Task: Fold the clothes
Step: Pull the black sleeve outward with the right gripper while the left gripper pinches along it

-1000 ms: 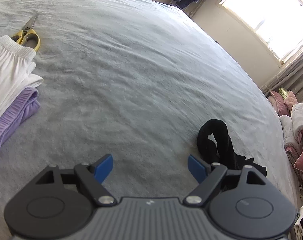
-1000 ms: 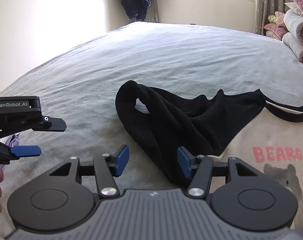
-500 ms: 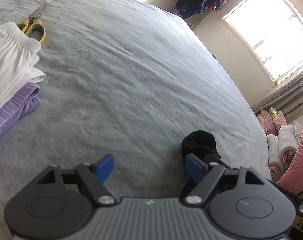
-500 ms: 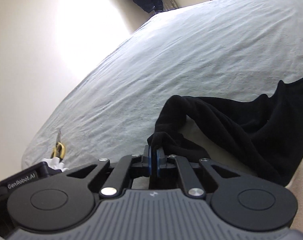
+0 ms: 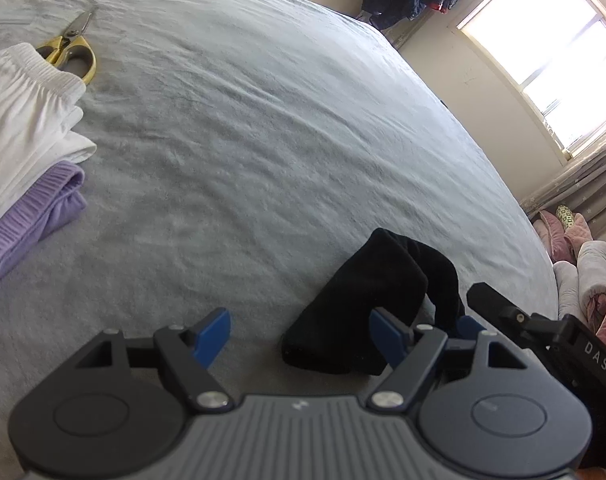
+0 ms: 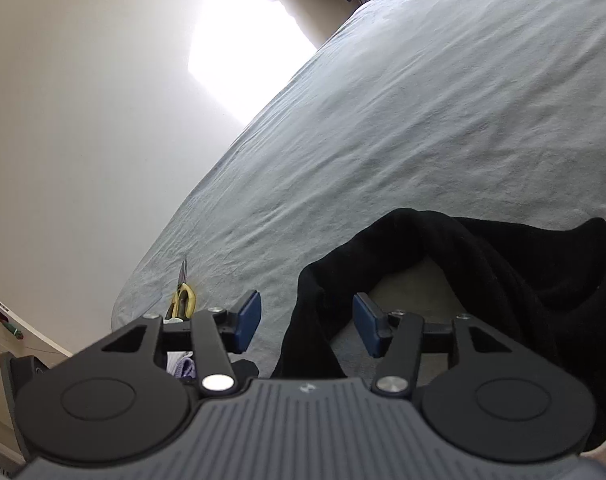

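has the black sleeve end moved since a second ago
Yes. In the left wrist view the black sleeve now lies folded over toward the scissors, reaching between the left gripper's jaws; earlier it sat outside its right finger.

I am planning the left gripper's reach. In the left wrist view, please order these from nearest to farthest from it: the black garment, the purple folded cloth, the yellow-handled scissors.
1. Black garment: nearest, partly between the left gripper fingers, to the right.
2. Purple folded cloth: left edge, under folded white clothes.
3. Yellow-handled scissors: farthest, upper left on the bed.

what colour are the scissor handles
Yellow; the scissors show best in the left wrist view, lying beside the white folded garment.
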`<state>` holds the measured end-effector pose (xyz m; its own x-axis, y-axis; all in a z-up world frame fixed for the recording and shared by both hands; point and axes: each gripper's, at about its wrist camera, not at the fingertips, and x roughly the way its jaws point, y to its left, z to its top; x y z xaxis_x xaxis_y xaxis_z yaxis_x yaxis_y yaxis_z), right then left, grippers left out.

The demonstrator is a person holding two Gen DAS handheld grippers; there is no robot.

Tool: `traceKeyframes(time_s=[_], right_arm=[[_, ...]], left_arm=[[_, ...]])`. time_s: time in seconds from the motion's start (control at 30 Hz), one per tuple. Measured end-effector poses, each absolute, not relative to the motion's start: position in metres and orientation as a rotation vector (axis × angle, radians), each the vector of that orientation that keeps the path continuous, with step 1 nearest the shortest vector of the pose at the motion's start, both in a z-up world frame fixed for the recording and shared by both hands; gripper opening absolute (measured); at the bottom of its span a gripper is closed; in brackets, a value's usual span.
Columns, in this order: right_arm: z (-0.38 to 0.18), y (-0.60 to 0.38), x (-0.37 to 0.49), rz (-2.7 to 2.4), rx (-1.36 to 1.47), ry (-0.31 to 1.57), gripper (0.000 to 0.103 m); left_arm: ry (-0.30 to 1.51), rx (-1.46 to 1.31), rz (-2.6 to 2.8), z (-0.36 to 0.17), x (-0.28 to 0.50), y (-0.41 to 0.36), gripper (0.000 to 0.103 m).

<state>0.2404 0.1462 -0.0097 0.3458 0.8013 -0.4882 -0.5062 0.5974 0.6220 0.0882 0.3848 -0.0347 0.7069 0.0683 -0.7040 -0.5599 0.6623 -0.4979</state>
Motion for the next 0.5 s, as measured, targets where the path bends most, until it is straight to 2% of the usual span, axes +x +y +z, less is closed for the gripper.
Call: traceKeyframes(time_s=[0.2,0.27,0.33,0.37,0.4,0.43,0.47,0.5], right_arm=[[-0.022,0.108,0.241,0.689,0.255,0.710,0.056],[-0.032,0.104,0.242,0.678,0.245,0.696,0.056],[-0.043,0.103,0.245,0.693,0.257,0.702,0.055],[-0.048,0.103,0.247,0.708,0.269,0.712,0.053],[-0.050,0.095,0.247,0.734,0.278,0.724,0.046],[-0.051,0.094,0.247,0.750,0.287,0.723,0.039],[-0.052,0.094,0.247,0.767,0.288,0.715,0.037],[-0.053,0.094,0.246,0.784,0.287,0.706,0.030]], left_arm=[[0.727,-0.627,0.446,-0.037,0.103,0.367,0.077],[0.733,-0.545,0.473,-0.038,0.108,0.359,0.072],[0.739,-0.453,0.503,-0.040,0.111,0.350,0.058],[0.741,-0.407,0.515,-0.041,0.113,0.346,0.057],[0.740,-0.372,0.520,-0.042,0.113,0.342,0.055],[0.735,-0.347,0.520,-0.043,0.115,0.340,0.050],[0.727,-0.320,0.517,-0.045,0.117,0.339,0.047],[0.719,-0.300,0.514,-0.047,0.119,0.338,0.039]])
